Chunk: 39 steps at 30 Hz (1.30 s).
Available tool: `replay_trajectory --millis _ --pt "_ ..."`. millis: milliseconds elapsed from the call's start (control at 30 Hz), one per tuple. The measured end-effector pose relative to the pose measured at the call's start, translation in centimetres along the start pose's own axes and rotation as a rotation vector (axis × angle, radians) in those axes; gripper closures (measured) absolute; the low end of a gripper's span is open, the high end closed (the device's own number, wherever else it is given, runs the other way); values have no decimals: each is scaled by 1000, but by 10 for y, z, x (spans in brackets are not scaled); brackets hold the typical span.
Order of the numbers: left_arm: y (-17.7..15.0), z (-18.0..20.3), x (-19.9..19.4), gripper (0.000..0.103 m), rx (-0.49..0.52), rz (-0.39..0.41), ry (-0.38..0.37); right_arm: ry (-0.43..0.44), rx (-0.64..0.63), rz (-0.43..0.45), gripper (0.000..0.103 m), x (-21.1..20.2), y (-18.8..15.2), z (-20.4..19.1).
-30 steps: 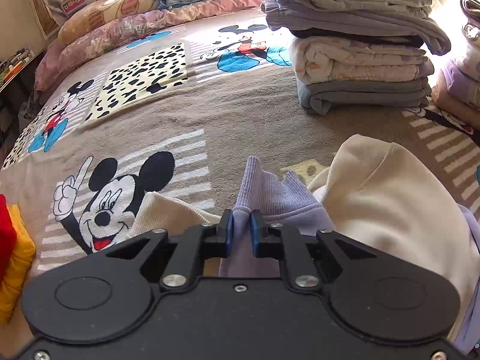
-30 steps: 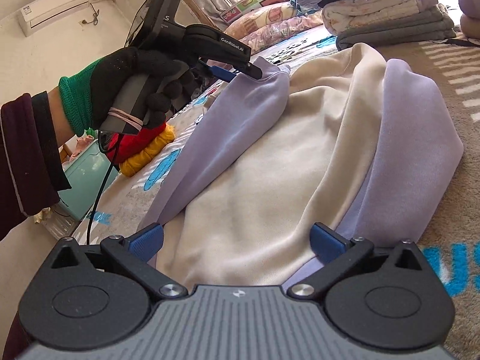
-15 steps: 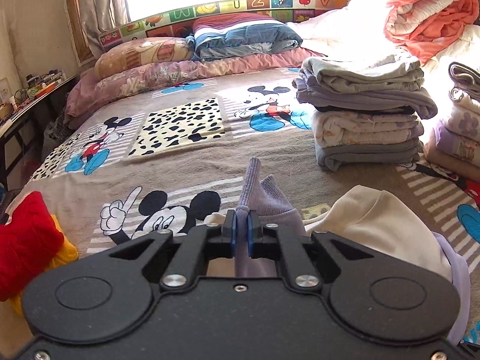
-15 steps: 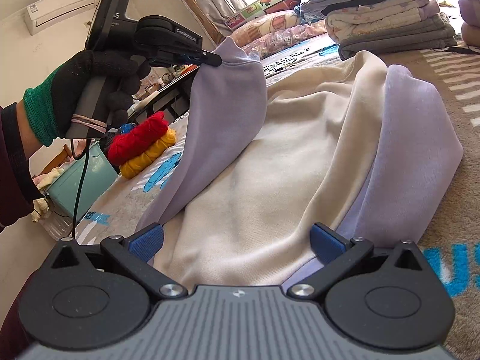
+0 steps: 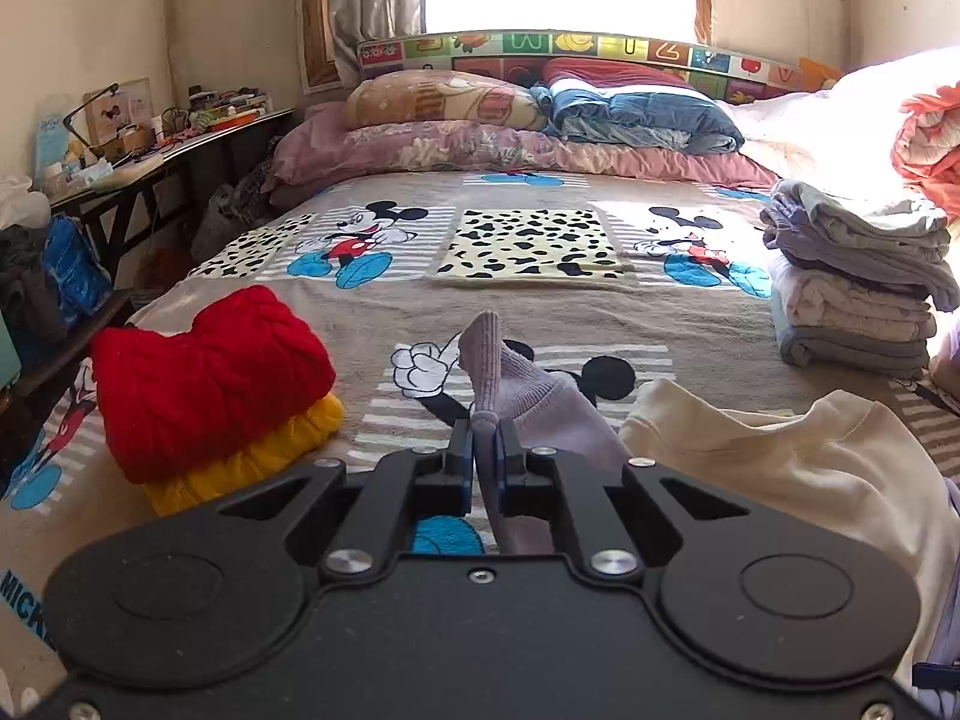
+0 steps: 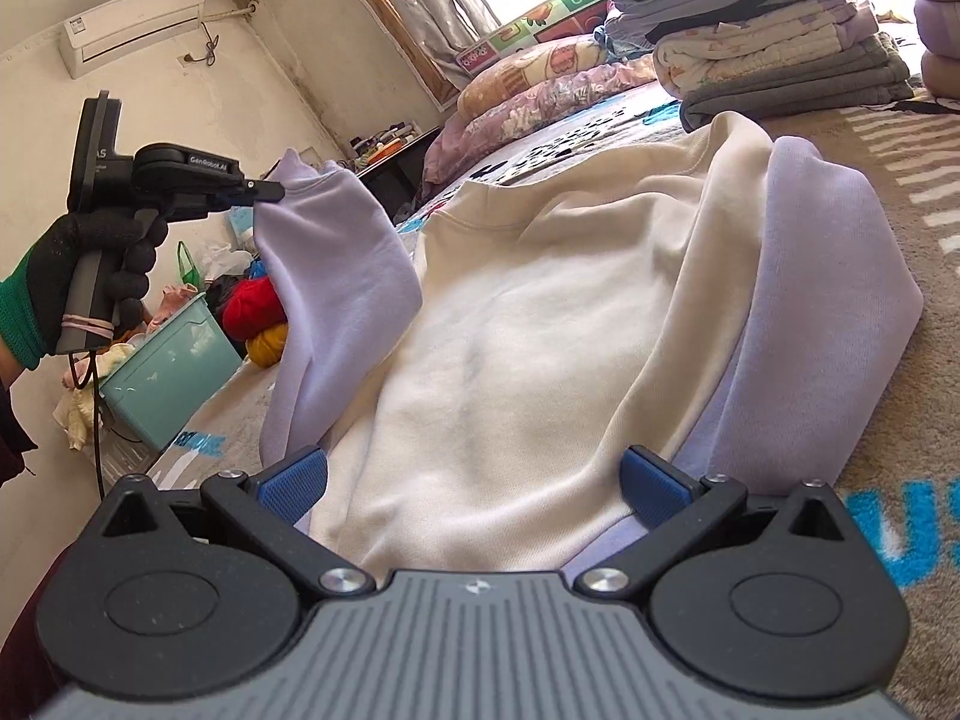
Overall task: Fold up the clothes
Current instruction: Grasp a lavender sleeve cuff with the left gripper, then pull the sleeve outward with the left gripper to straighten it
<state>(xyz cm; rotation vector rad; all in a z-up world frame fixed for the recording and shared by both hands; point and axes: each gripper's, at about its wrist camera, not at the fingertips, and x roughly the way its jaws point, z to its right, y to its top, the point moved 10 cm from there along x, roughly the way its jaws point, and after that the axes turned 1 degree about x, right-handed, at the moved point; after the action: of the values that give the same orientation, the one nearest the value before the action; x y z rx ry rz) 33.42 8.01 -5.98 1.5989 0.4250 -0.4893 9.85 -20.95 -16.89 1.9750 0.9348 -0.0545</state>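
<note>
Sweatshirt [image 6: 540, 324] sleeve cuff [image 5: 498, 372] pinched aloft by left gripper [image 5: 485, 450]; right gripper [image 6: 474, 480] apparently empty.

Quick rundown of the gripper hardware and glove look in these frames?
Left gripper: black body, round pivot housings, blue pads, white lettering, black cable, grey handle with pink band. Right gripper: ribbed grey body, black linkages, blue pads. Left hand wears a black glove with green cuff, dark maroon sleeve.
</note>
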Motion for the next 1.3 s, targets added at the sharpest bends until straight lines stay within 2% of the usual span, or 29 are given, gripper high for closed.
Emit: replay_trajectory --millis 267,433,867,1300 --pt "-48 -79 -7 98 -196 -8 65 10 7 17 0 -2 0 1" --pt "-79 -108 -4 98 -296 -35 90 6 2 19 0 -3 0 0" --pt "-90 -131 8 98 -373 10 46 -7 -19 24 0 -5 -4 -2" --pt "-130 -160 38 98 -603 -32 6 9 -8 36 0 -7 -3 0"
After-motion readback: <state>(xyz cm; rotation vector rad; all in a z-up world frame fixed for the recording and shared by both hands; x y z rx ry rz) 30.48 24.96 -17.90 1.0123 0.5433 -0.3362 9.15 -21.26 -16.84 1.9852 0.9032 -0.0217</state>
